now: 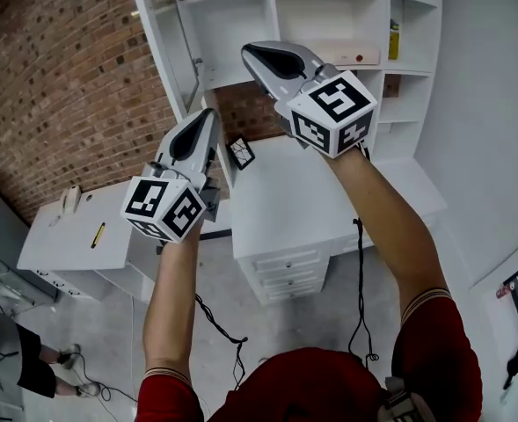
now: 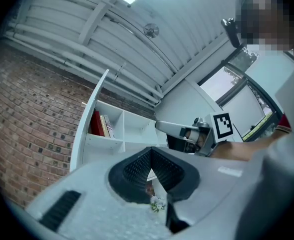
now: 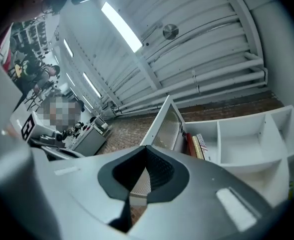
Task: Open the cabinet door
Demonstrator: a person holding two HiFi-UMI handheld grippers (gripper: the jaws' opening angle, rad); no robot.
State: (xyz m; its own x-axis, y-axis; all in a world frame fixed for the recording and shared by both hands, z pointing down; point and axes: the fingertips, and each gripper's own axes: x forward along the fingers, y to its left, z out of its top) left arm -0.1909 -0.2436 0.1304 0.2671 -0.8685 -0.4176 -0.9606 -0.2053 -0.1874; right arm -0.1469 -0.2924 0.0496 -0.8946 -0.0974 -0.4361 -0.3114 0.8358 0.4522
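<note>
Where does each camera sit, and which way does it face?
Head view: on the person's head, looking down at left gripper, right gripper, forearms, white shelf unit.
Left gripper view: on that gripper, looking up past its fingers at shelves, ceiling.
Right gripper view: likewise, facing the open cabinet door.
Shared: both gripper views show the red books.

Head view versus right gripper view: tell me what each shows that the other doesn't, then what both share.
Only the head view: the desk with drawers, a cable on the floor, the yellow pen on the side table, and the right gripper seen from outside.
Only the right gripper view: the ceiling light, the pipes, and its own fingers closed together.
Both: the white shelf unit, its red book, the open door and the brick wall.
</note>
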